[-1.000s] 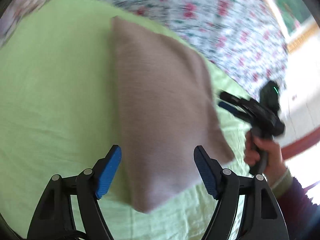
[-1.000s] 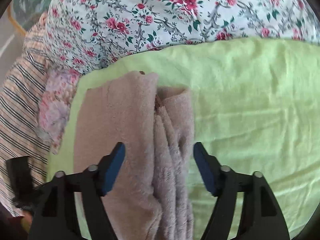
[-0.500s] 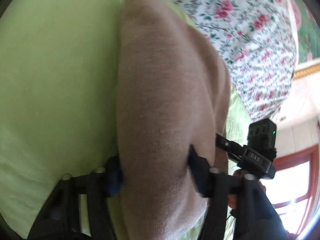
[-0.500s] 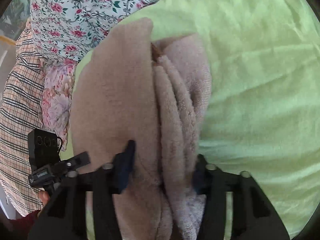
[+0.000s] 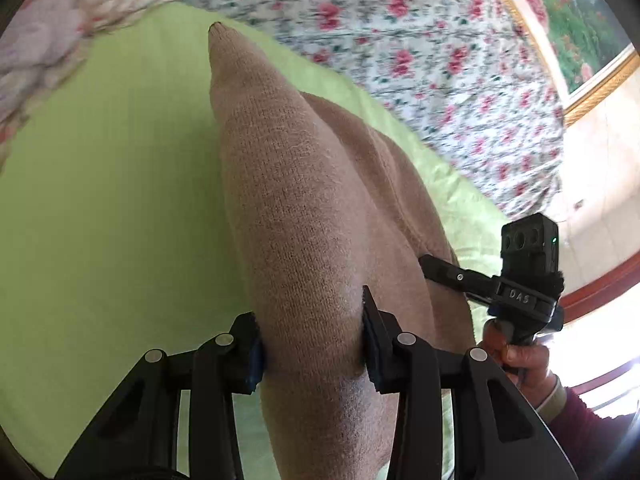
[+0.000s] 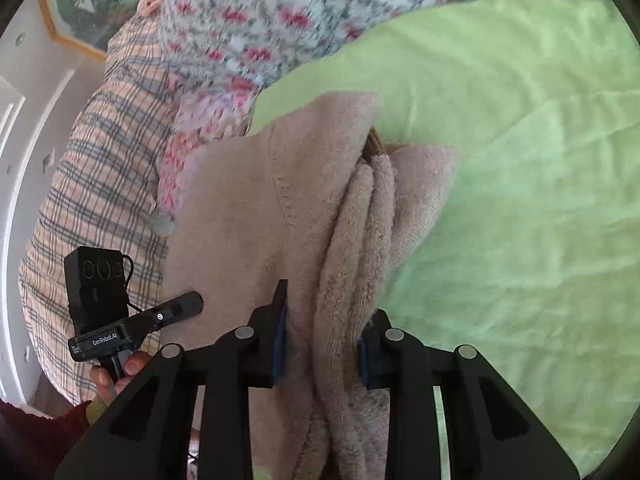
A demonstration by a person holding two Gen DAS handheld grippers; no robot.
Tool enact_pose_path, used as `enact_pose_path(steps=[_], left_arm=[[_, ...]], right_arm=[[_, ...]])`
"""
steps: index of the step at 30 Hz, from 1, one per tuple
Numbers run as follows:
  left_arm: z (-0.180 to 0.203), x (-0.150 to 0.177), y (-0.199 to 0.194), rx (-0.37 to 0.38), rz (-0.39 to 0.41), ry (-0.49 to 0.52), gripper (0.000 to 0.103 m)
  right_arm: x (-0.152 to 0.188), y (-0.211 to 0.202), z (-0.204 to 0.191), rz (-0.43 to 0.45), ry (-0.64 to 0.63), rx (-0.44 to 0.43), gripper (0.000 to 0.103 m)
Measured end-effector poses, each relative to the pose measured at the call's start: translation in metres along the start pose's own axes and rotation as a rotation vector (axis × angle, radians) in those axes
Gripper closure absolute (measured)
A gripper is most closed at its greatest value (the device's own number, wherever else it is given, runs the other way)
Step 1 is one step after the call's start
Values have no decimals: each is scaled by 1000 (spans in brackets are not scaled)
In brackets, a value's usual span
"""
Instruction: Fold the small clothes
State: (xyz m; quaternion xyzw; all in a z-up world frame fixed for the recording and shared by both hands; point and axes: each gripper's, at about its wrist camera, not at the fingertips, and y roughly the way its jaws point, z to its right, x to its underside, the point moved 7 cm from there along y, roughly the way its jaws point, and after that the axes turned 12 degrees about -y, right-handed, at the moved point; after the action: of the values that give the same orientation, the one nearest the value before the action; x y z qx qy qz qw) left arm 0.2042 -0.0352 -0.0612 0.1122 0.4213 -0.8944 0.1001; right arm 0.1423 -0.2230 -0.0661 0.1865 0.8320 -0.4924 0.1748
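Your left tool (image 5: 312,344) is clamped on one end of the folded tan knit garment (image 5: 304,208), and your right tool (image 6: 322,344) pinches its bunched layers at the other end. The garment hangs between them above the green sheet (image 6: 520,168) on the bed, near the sheet's edge by the floral bedding (image 5: 420,52).

Both grippers went from open and clear of the garment (image 5: 304,208) to clamped on it: the left gripper (image 5: 312,344) pinched its near edge, the right gripper (image 6: 322,348) its bunched folds, and the cloth rose off the sheet (image 5: 104,184).
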Motion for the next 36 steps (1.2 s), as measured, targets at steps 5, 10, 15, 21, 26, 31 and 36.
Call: enact_pose_path(steps=[5,10,15,21,26,31,36], left_arm=[[-63,30,14,-96,-84,-75,53],[-73,25,-14,-79,-2,-113,36],[-90,6,-30,-77,54,-151,36],[-95,-7,-14,-101,68,-189,38],[-67,-7,-6,-134,79,-111,38],[-58,3,22,-209,31,-59,38],[-53,11,14,-226,33,-48,38]], right_arm=[[24,33,11,-90,12,85,62],[15,3,9,-41,7,159,55],[-22,-11,-7,57,-111,235,56],[-51,34,-2,-6,-106,260,95],[-66,-17,-28,128,-218,285,96],[-40,18,37,-34,-86,349,96],[-32,17,45,-21,-38,331,92]])
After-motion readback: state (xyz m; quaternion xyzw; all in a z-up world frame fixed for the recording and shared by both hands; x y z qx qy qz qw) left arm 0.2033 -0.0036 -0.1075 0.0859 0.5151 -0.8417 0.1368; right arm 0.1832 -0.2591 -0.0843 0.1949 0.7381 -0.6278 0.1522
